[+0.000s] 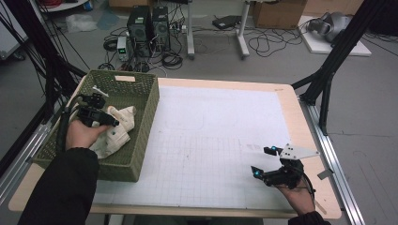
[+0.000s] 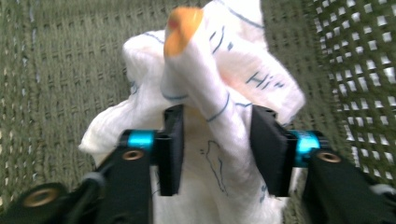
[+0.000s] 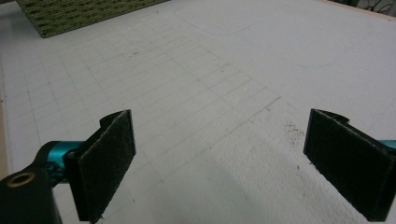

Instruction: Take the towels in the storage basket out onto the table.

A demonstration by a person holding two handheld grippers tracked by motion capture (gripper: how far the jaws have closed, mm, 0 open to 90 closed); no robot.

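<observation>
L gripper [image 2: 215, 144] is down in the green basket [image 1: 145, 117], jaws clamped on a bunched fold of the white cloth [image 2: 210, 93] w/ orange patch. Lift straight, clear the rim. R gripper [image 3: 219, 163] hangs released over the mat [image 1: 225, 140].

One green woven basket [image 1: 141, 117] sits at nine o'clock on one white gridded mat [image 1: 220, 140], holding one white printed cloth [image 1: 117, 126] and one small white object [image 1: 99, 90]. Two handheld grippers work: the left gripper [image 1: 110, 119], the right gripper [image 1: 263, 161].
</observation>
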